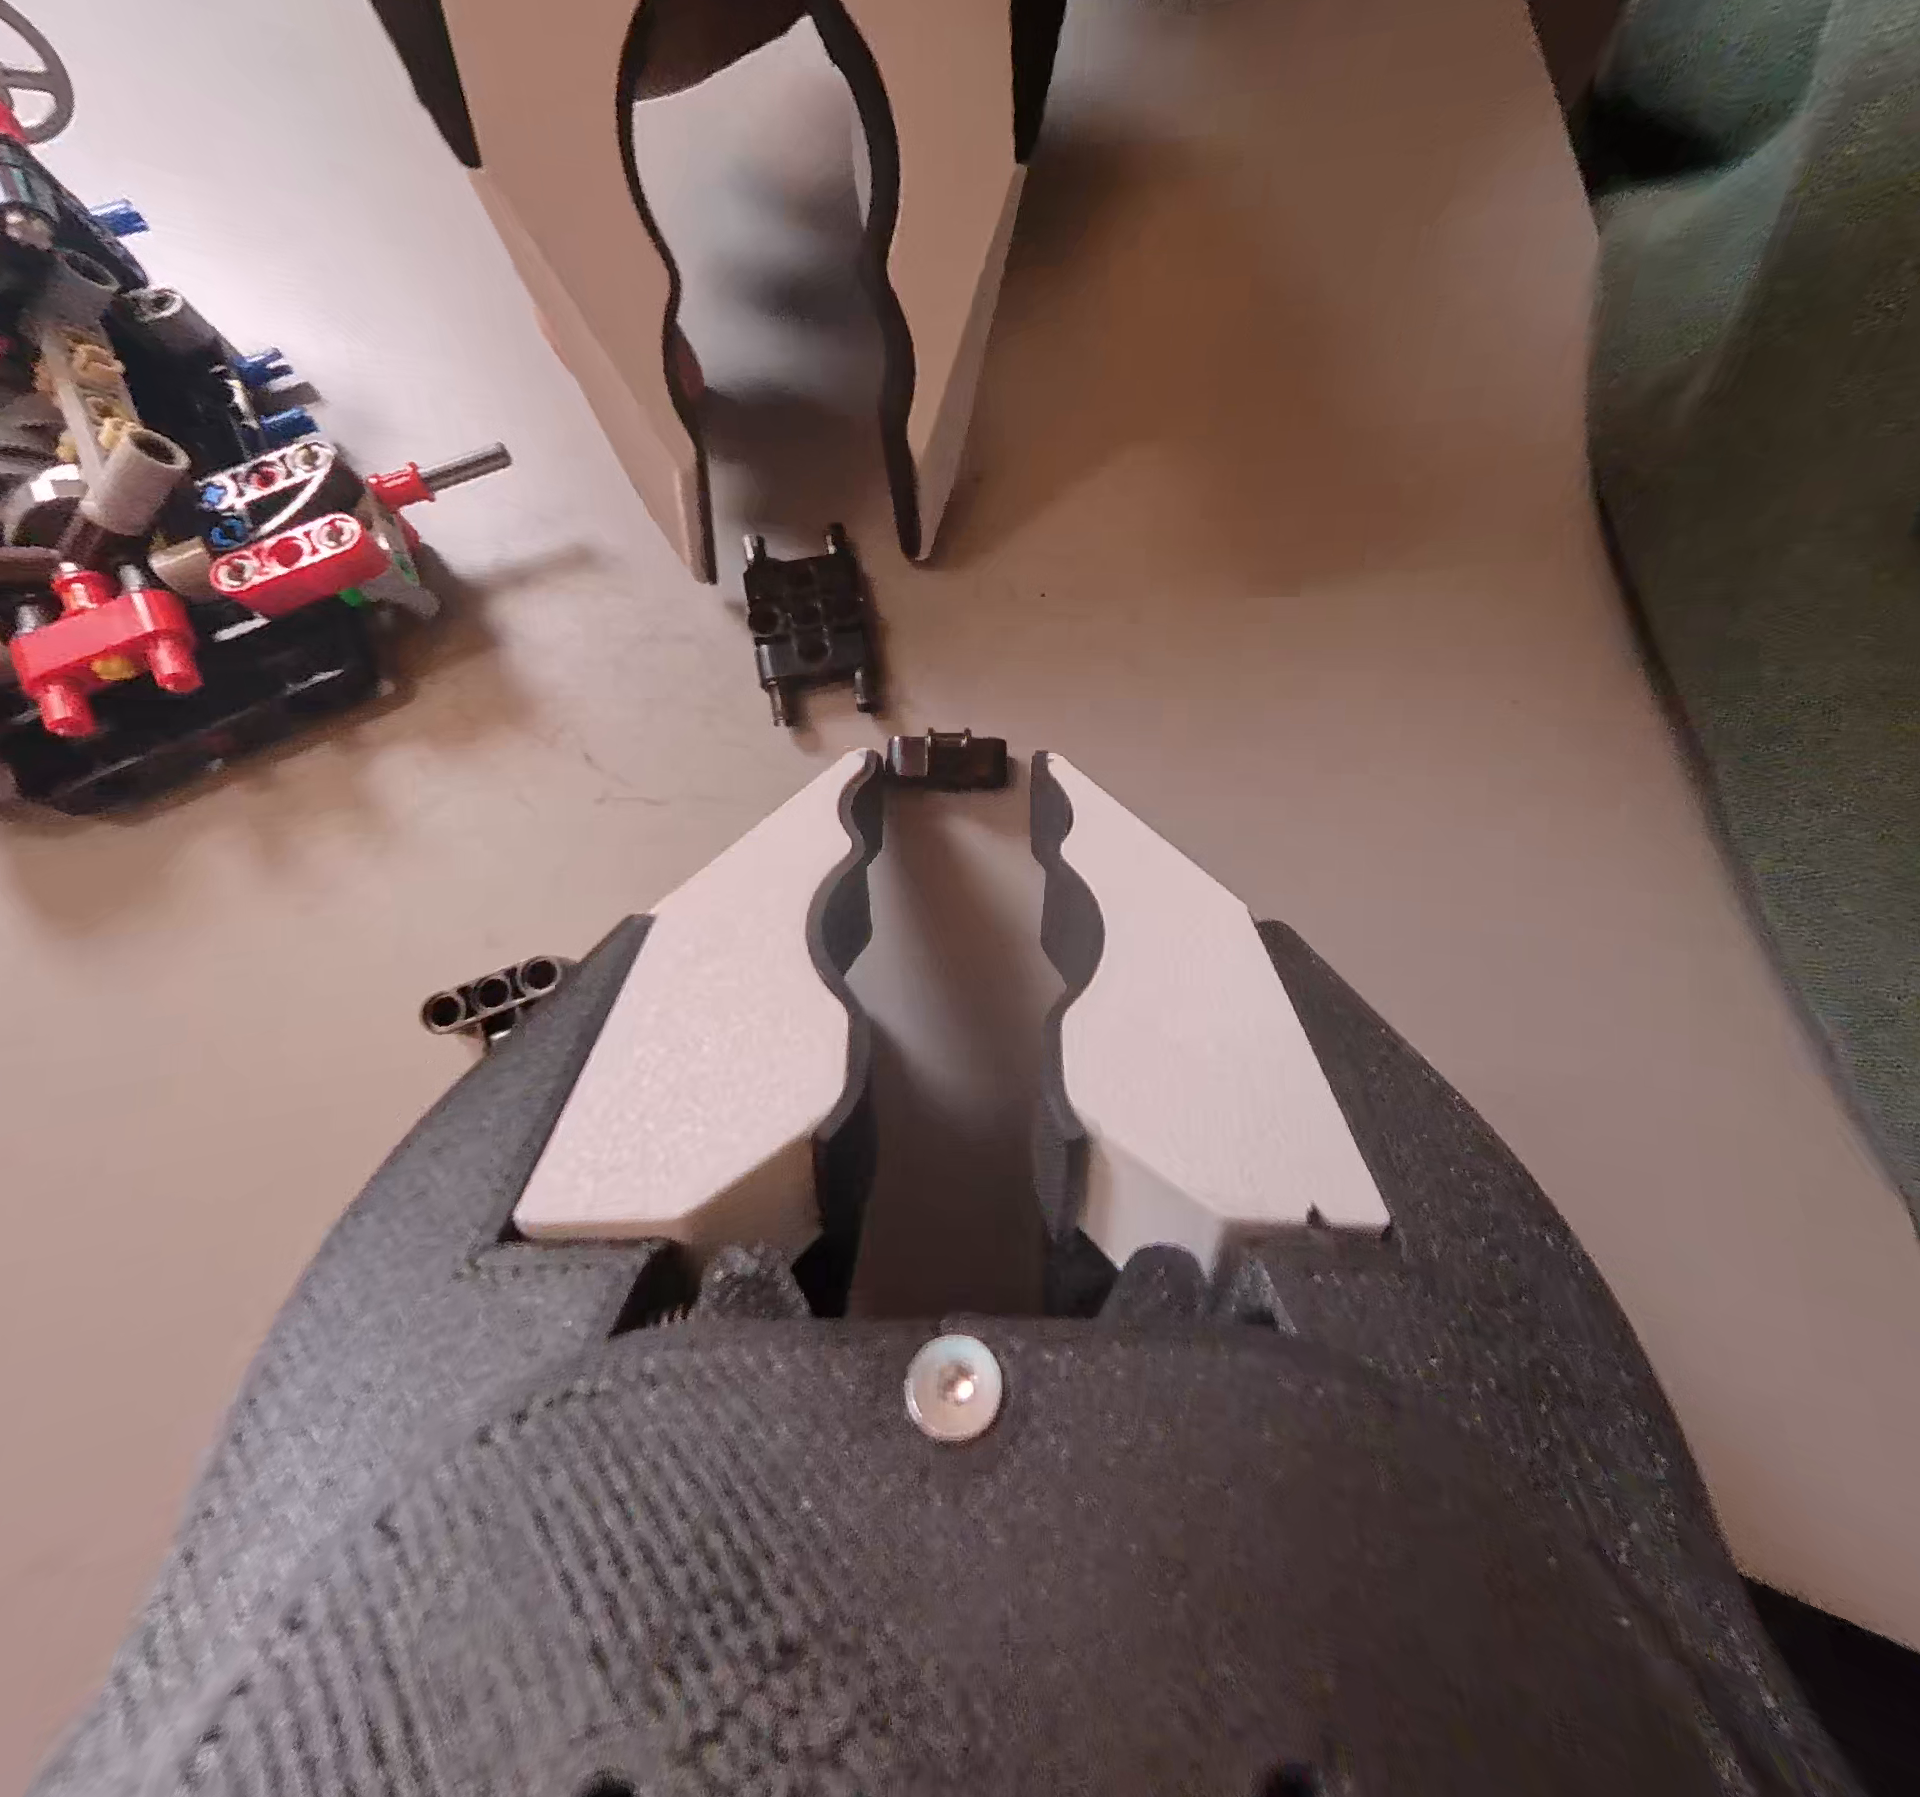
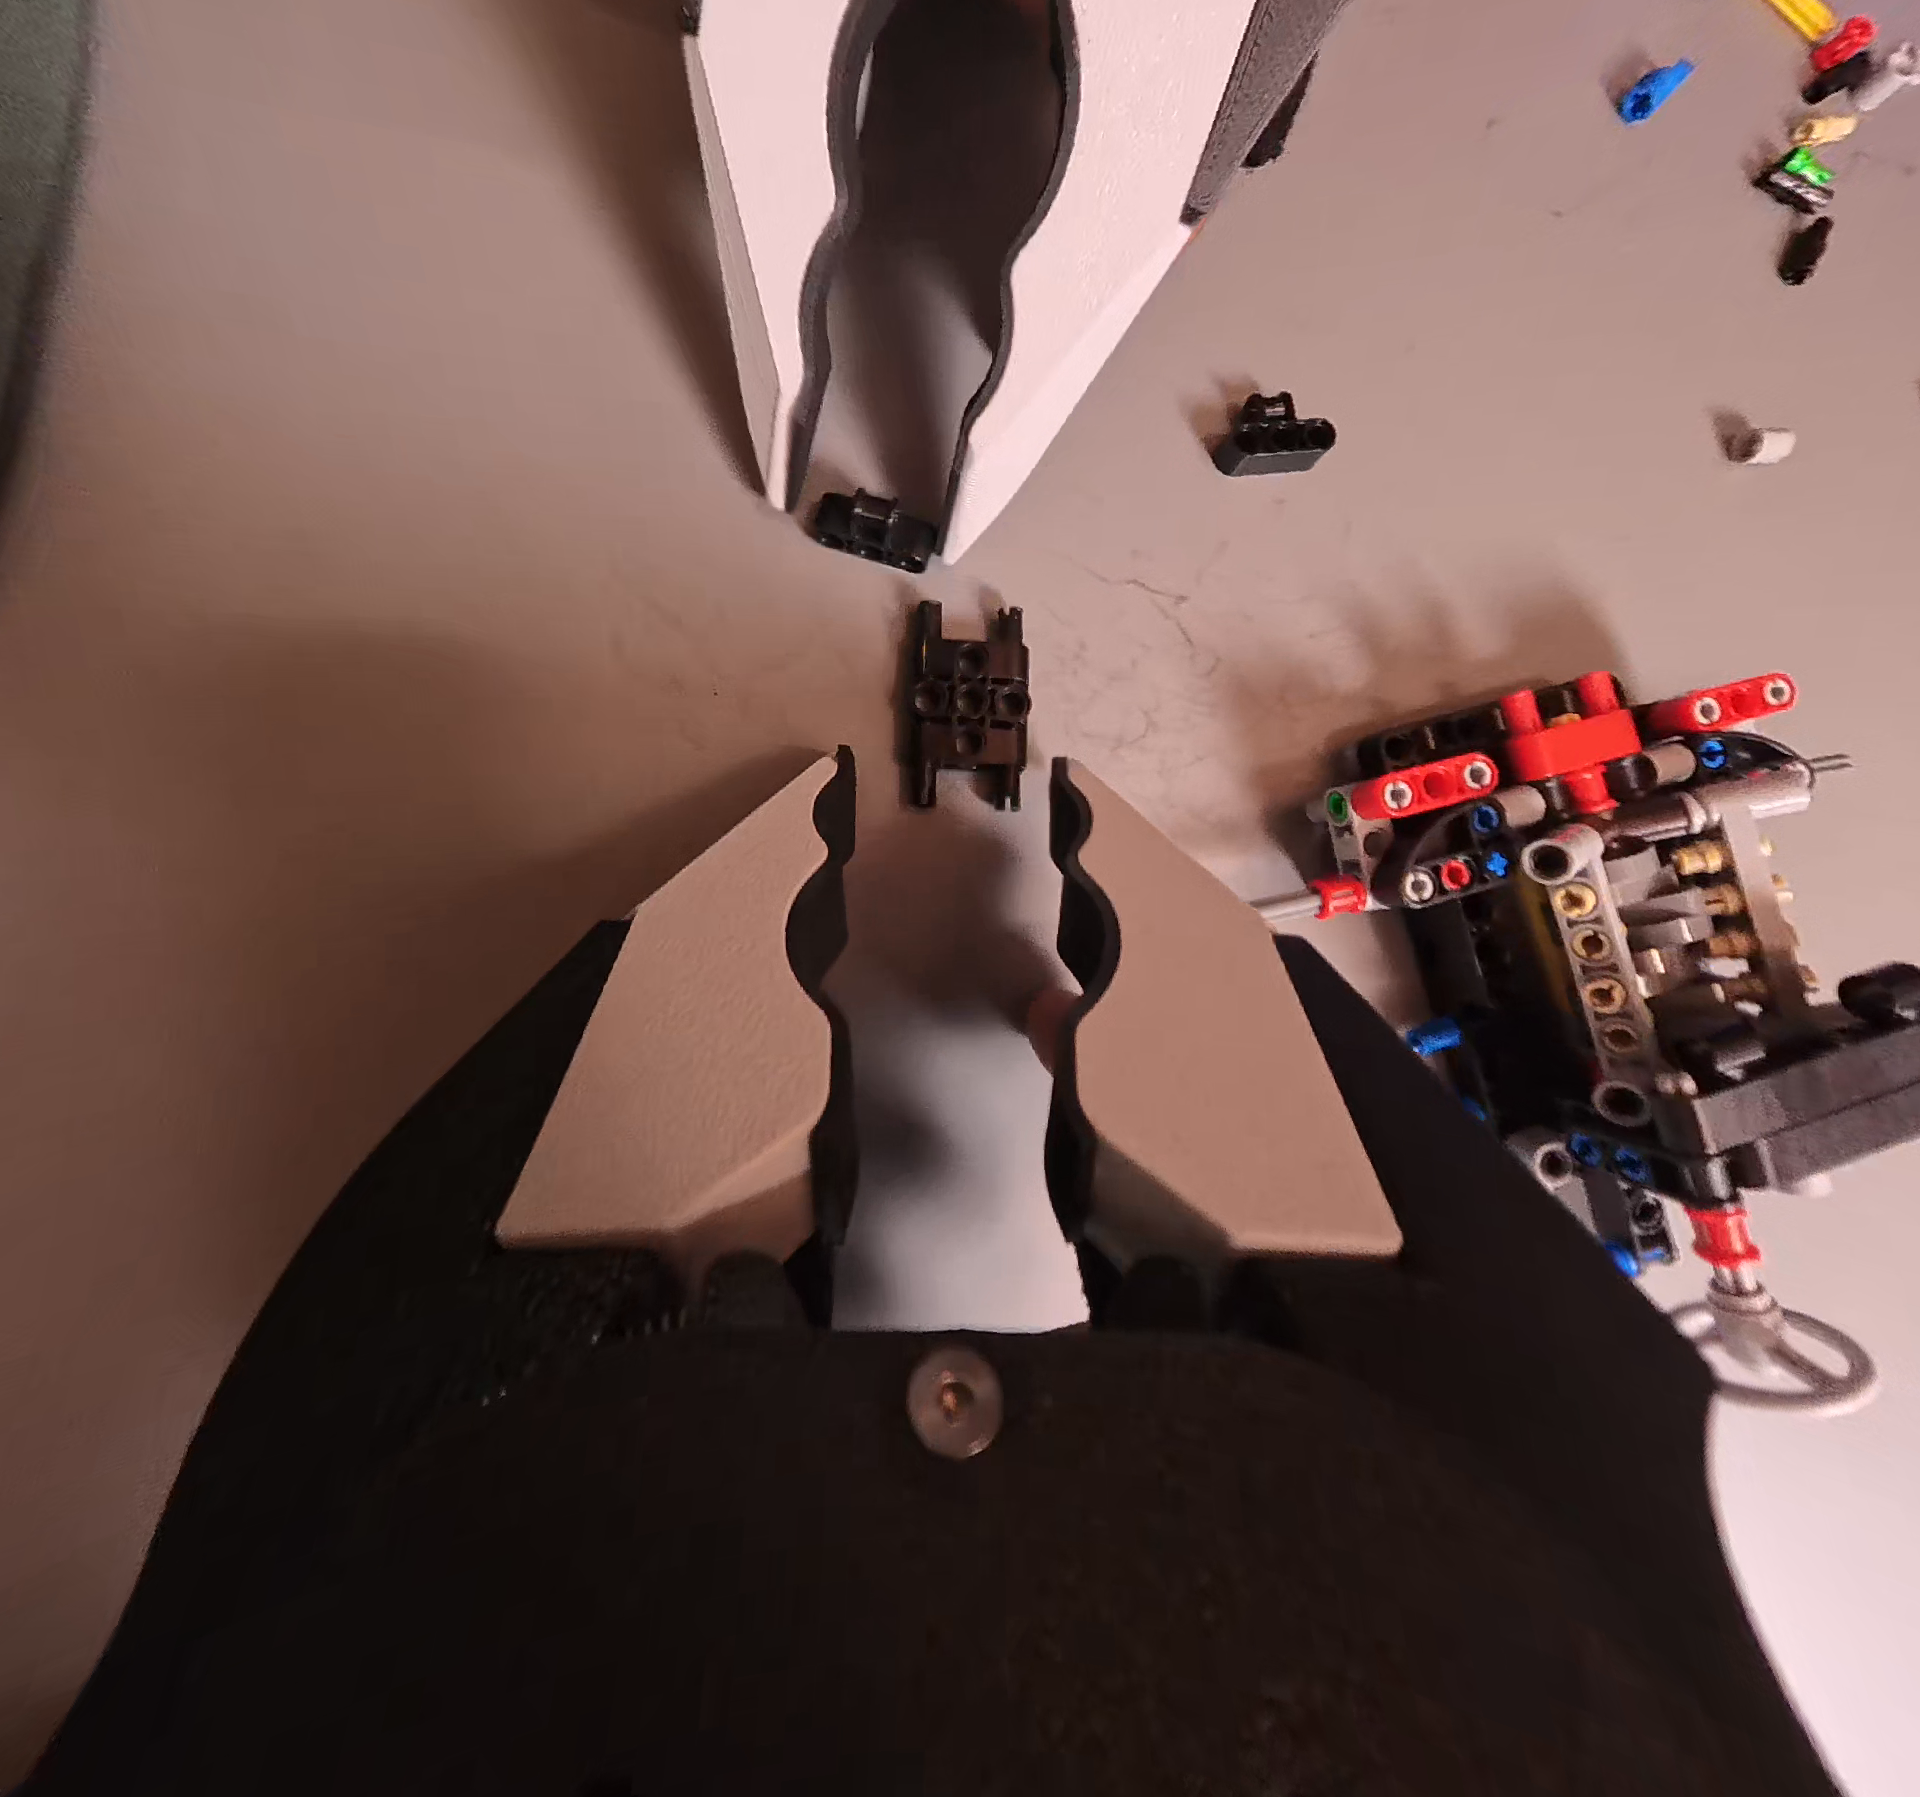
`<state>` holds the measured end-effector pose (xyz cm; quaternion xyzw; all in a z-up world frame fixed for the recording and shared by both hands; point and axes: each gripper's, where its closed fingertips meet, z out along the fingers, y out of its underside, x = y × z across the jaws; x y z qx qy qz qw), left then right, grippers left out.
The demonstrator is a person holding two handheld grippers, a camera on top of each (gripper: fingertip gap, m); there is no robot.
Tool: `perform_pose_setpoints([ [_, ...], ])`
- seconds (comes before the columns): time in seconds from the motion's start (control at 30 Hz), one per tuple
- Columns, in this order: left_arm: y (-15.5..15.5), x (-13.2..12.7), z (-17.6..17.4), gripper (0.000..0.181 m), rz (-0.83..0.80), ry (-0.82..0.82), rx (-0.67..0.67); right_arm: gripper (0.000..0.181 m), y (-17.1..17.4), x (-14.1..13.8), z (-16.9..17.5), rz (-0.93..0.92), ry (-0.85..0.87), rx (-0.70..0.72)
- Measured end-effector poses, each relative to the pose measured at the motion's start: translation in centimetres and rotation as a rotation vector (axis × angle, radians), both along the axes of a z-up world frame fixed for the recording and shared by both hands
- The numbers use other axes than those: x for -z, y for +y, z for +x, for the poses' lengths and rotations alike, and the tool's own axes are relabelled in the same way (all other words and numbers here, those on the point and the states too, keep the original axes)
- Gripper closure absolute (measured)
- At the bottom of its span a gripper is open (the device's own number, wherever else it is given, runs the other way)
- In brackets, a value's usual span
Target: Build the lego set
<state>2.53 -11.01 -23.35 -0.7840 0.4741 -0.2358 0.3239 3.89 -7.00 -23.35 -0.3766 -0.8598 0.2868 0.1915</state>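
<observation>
A black Lego connector block with pins at both ends lies flat on the pale table between the two grippers. My left gripper is shut on a small black Lego piece held at its fingertips, just short of the block. In the right wrist view the left gripper comes in from the top with that piece. My right gripper is open and empty, its tips just behind the block. It shows at the top of the left wrist view.
A partly built Lego model in black, grey and red stands on the table. A loose black three-hole beam lies beside my left gripper. Several small loose pieces lie far right. Green fabric borders the table.
</observation>
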Motion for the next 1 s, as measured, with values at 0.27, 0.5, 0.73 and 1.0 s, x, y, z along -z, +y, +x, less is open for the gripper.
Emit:
perform_pose_setpoints([
  [0.27, 0.5, 0.1, -0.4, 0.151, 0.037, 0.014, -0.030, 0.154, -0.2, 0.1, -0.2, -0.007, -0.005, 0.010],
  [0.5, 0.8, 0.1, 0.0, 0.159, 0.069, 0.028, -0.042, 0.159, -0.4, 0.1, -0.2, 0.004, 0.003, 0.022],
  [0.73, 1.8, 0.1, -0.6, 0.159, 0.096, 0.035, -0.096, 0.160, -0.3, 0.0, -0.3, 0.007, 0.012, 0.041],
  [1.0, 2.1, 0.0, -0.9, 0.159, 0.108, 0.034, -0.111, 0.160, -0.1, 0.0, -0.1, 0.002, 0.006, 0.039],
])
